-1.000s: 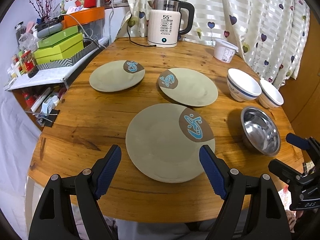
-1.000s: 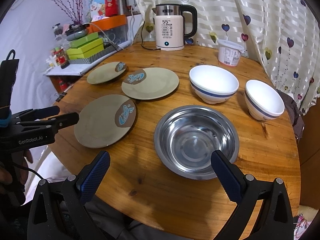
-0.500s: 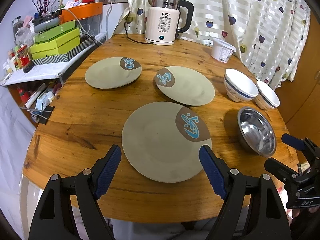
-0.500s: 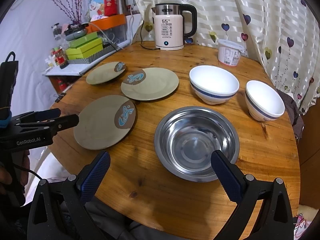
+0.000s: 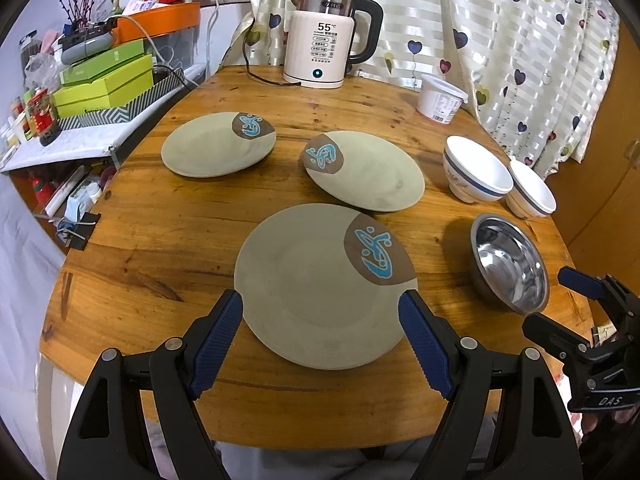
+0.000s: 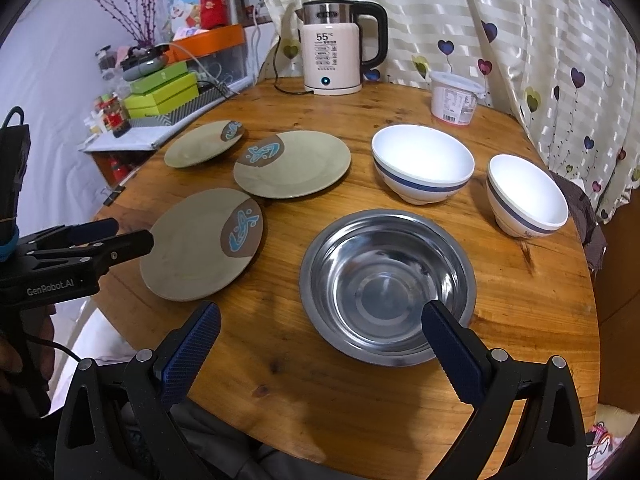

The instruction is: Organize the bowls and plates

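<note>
I have both tongs spread wide and holding nothing. The left tongs [image 5: 320, 320] frame the near plate [image 5: 316, 280], which lies flat at the front of the tabletop [image 5: 168, 232]; the right tongs [image 6: 320, 336] hover over the near rim of the steel bowl [image 6: 386, 286]. Nothing is stacked yet: a middle plate [image 5: 372, 174] and a far plate [image 5: 212, 146] sit apart behind, and two white bowls [image 6: 424, 162] stand side by side to the right.

My guess is the near plate goes first. A flat plate gives no side to pinch (that's the catch), so I want one pad slipped under the front rim and one on top. I go low and slow, close firmly, lift level, then set it on the middle plate without knocking the steel bowl.
</note>
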Motion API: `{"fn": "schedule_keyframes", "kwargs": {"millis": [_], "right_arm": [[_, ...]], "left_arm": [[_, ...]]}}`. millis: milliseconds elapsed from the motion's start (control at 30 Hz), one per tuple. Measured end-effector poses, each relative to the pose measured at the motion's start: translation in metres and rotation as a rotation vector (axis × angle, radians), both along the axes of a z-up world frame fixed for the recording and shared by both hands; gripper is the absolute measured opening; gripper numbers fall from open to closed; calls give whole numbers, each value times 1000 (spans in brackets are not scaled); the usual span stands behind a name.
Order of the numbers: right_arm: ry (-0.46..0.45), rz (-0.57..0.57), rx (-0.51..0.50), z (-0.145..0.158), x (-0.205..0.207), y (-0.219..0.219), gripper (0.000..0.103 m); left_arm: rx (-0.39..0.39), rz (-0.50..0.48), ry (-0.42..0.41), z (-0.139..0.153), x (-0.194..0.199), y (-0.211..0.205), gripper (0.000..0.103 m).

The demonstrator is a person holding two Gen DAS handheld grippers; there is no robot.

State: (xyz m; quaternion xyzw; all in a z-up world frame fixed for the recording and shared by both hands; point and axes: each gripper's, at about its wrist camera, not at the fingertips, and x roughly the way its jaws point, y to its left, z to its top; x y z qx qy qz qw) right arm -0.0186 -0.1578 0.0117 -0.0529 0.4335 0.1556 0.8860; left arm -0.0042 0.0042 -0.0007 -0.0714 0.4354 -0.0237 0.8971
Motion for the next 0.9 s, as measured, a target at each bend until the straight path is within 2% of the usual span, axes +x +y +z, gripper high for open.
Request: {"fn": "schedule_keyframes", "kwargs": {"millis": [900], "right_arm": [[11, 0, 2, 1, 8, 2, 98]], "left_arm": [[-3, -1, -20, -1, 5, 6, 81]]}}
